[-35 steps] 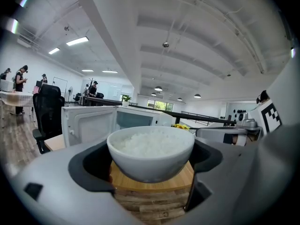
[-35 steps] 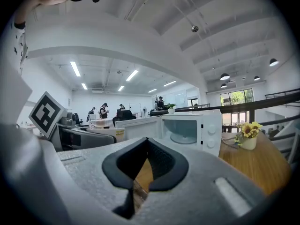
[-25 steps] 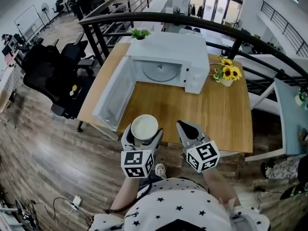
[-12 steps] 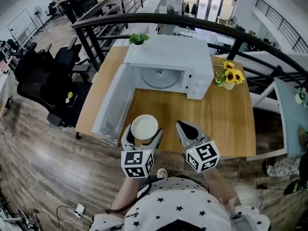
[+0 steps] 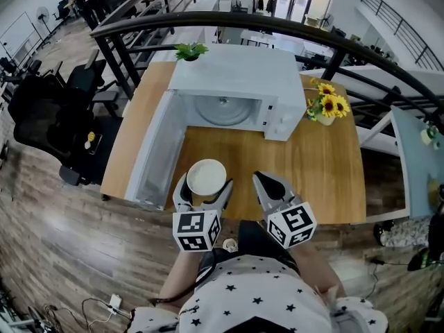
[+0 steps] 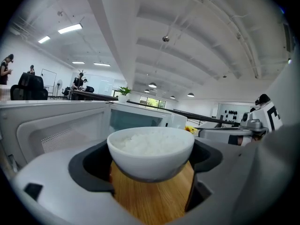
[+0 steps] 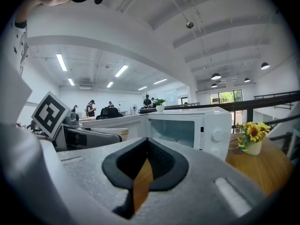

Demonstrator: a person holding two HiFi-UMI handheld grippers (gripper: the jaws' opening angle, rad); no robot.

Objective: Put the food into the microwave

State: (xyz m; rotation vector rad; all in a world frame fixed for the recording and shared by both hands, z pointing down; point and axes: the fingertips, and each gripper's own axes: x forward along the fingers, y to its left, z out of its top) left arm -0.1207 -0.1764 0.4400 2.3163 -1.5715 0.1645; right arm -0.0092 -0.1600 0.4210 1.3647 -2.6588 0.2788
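Left gripper (image 5: pixel 202 189): clamped on bowl (image 6: pixel 151 151) of rice
Right gripper (image 5: pixel 267 183): clenched, empty
Microwave (image 5: pixel 236 75): ahead, door open

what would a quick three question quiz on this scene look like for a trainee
1. True or false: the microwave has its door shut.
2. What does the left gripper hold? A) a bowl of rice B) a plate of bread C) nothing
3. Fill in: the right gripper holds nothing and its jaws are ___.
Key: 1 false, the door stands wide open; 2 A; 3 shut.
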